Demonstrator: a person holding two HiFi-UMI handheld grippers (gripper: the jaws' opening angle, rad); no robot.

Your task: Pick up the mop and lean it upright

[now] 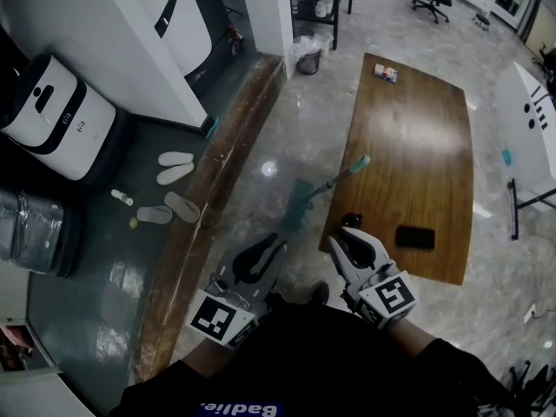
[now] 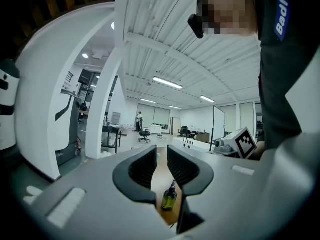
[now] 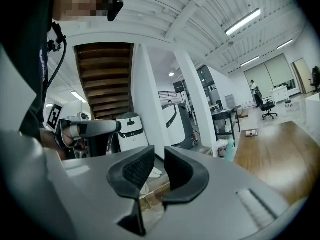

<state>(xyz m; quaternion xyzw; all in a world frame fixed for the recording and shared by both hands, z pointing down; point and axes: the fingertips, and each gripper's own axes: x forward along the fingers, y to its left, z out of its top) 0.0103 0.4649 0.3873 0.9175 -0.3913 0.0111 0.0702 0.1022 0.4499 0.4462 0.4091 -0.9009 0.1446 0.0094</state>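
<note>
The mop [image 1: 334, 179] leans with its teal handle end against the left edge of the brown wooden table [image 1: 417, 146]. Its flat head [image 1: 301, 200] rests on the shiny floor. Both grippers are held low, near the person's body and short of the mop. In the head view my left gripper [image 1: 276, 241] is to the left of the mop head, and my right gripper [image 1: 344, 233] is at the table's near corner. The left gripper [image 2: 161, 156] shows a narrow gap with nothing in it. The right gripper [image 3: 159, 156] also stands slightly apart and empty. The teal handle end [image 3: 230, 149] shows ahead.
An olive pump bottle [image 2: 169, 196] and a black phone [image 1: 415, 237] lie on the table's near end. A raised wooden kerb [image 1: 217, 207] runs on the left, with slippers [image 1: 174, 168] and a white machine [image 1: 52, 115] beyond it. A bin [image 1: 308, 59] stands by a pillar.
</note>
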